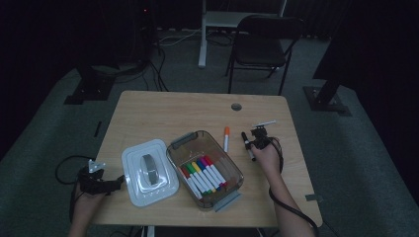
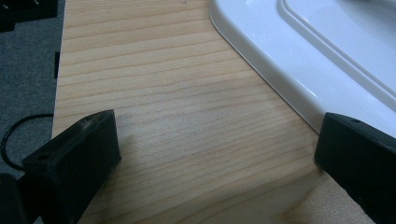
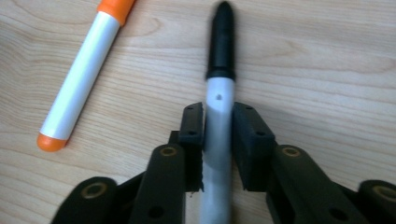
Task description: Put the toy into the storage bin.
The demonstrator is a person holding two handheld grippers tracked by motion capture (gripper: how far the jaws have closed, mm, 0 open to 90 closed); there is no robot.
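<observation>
High view first, from the left edge across: the left gripper (image 1: 96,178) rests at the near-left corner of the table (image 1: 148,108), held in a hand. In the left gripper view its jaws stand wide apart with bare wood between them, and the right one lies just beside the rim of the white lid (image 2: 299,60), gripping nothing. That lid (image 1: 149,171) lies flat on the table, close against the clear box (image 1: 205,168), where a row of coloured markers (image 1: 203,175) lies side by side. Just beyond the box's far right corner lies the orange marker (image 1: 227,138), alone on the wood.

Furthest right, the right gripper (image 1: 254,144) has its jaws closed tight on the black marker (image 1: 248,145). The right gripper view shows it best: the pads pinch the white barrel of the black marker (image 3: 219,116) just behind the black cap, which points away from the hand, with the orange marker (image 3: 84,79) lying apart to one side.

To my eye the pen is a light, stiff plastic tube, smooth and round, so it could roll or swivel between flat pads. Holding it across the barrel near the middle, as now, looks the sound choice; the tapered cap would be more likely to slip. It seems bound for the box with the others.
</observation>
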